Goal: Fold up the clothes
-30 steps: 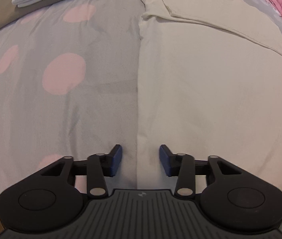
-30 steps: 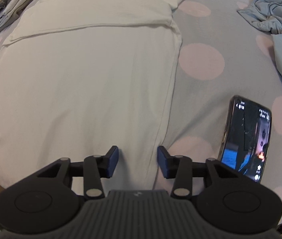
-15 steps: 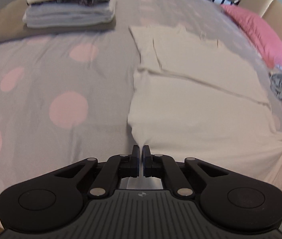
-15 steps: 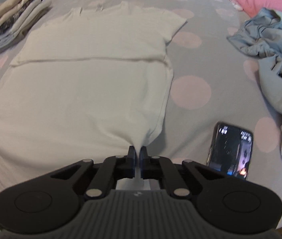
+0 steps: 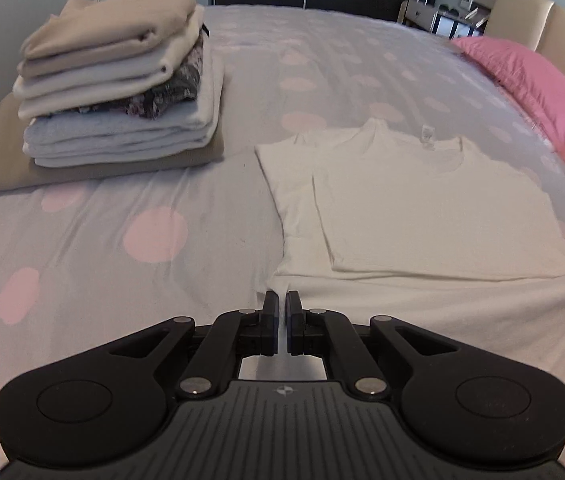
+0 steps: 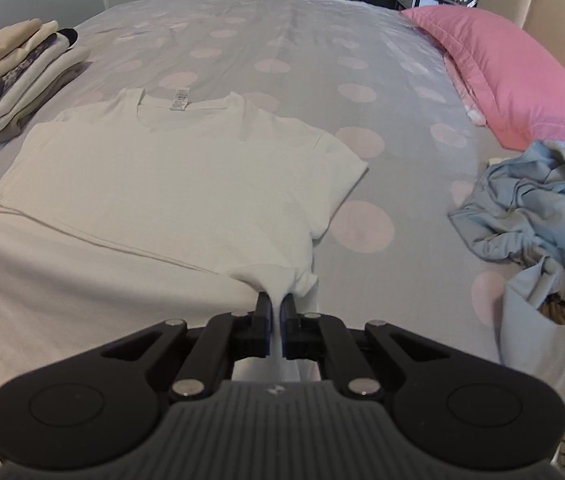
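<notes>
Okay, mid-fold on the white cotton T-shirt [image 6: 170, 184], which lies flat on the grey bedsheet with pink polka dots [image 5: 154, 236], collar and label at the far end. I've got my left gripper [image 5: 282, 322] clenched on the shirt's near-left hem corner and my right gripper [image 6: 275, 326] clenched on the near-right hem corner; white fabric is visibly pinched between the pads in both wrist views. Hem is lifted off the bed and bunched into a peak at each pinch, with the cloth between them sagging.

Done so far, judging by the layout: sleeves look already folded in, since a doubled layer sits across the upper body of the shirt. A stack of folded clothes [image 5: 122, 92], beige, pale blue and one dark floral piece, sits at the far left of the bed, so several items are finished.

Left to do: carry the hem up toward the collar, lay it down, probably halve it again, then move it to the stack. A crumpled pale blue garment pile [image 6: 542, 216] waits on the right near the pink pillow [image 6: 514, 64]; there seems to be something striped under it, but that edge is too distorted to be sure. So roughly halfway overall, I'd say.
</notes>
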